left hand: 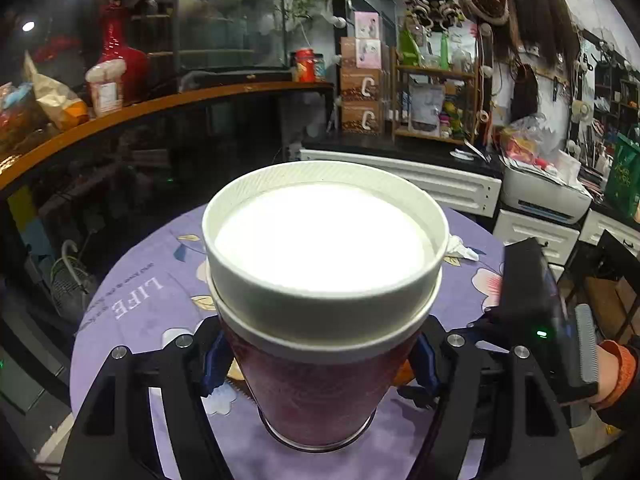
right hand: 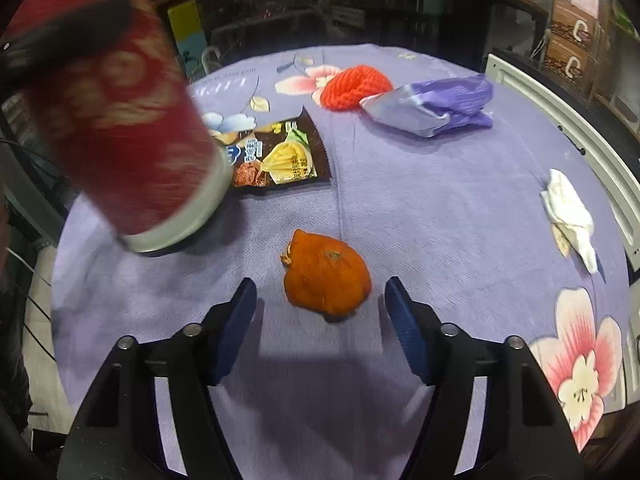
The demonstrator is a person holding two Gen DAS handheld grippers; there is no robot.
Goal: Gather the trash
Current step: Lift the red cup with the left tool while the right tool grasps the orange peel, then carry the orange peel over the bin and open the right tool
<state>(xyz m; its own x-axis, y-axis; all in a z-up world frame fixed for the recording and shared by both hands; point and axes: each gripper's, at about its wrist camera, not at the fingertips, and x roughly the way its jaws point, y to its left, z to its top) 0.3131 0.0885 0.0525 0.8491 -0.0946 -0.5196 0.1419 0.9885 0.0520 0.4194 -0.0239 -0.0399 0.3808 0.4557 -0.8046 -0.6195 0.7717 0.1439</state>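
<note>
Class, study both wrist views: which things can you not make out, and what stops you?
- Red cup, left wrist view: its white lid hides the contents.
- Snack wrapper, right wrist view: the blurred cup covers its left part.
- Crumpled tissue, left wrist view: mostly behind the lid.

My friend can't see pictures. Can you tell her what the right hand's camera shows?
An orange peel lies on a purple flowered tablecloth, just ahead of the right gripper, whose blue fingers stand open on either side of it. A blurry red cup hangs at the left, over a snack wrapper; farther off lie a red net, a purple bag and a crumpled tissue.
</note>
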